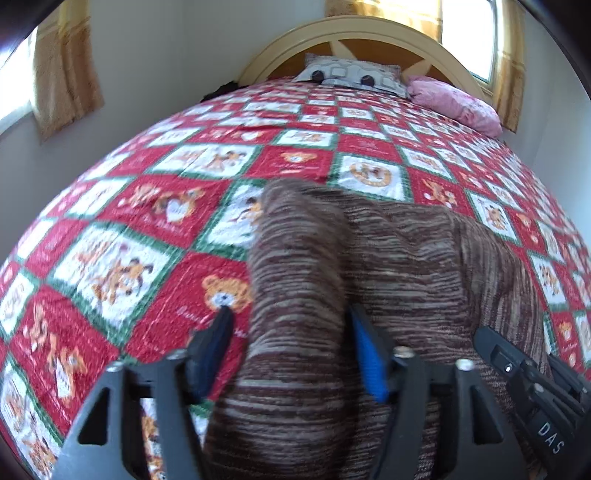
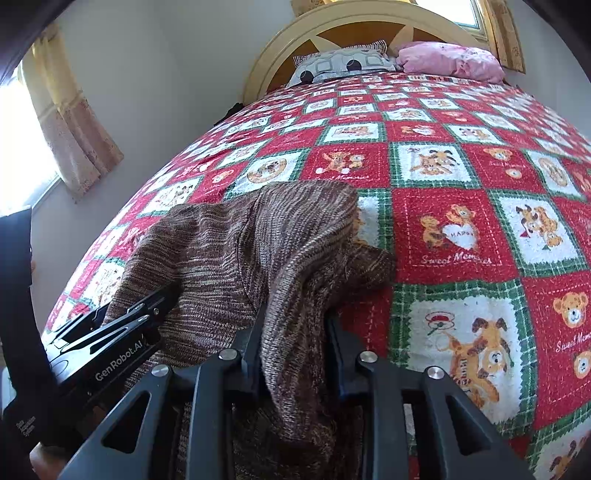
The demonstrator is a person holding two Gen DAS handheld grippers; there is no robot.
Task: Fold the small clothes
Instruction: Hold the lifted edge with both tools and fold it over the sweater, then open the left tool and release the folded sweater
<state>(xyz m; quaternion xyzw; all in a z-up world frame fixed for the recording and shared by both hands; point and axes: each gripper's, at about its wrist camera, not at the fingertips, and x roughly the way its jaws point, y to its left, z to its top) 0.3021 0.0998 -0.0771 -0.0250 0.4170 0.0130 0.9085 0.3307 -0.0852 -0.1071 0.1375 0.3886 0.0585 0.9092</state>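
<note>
A brown striped knit garment (image 1: pixel 406 258) lies bunched on the near part of the bed. In the left wrist view a raised fold of it runs between the fingers of my left gripper (image 1: pixel 289 312), which stands open; the left finger (image 1: pixel 221 328) is clear of the cloth. The right gripper's body (image 1: pixel 535 387) rests over the garment at lower right. In the right wrist view the garment (image 2: pixel 229 251) humps up, and a thick fold fills the narrow gap of my right gripper (image 2: pixel 295 317), which is shut on it. The left gripper's body (image 2: pixel 110 343) lies on the cloth at left.
The bed is covered by a red, white and green teddy-bear quilt (image 1: pixel 166 206). A patterned pillow (image 1: pixel 351 74) and a pink pillow (image 1: pixel 454 99) lie against the yellow headboard (image 1: pixel 362 29). Curtained windows flank the bed, and a white wall runs close along its left side.
</note>
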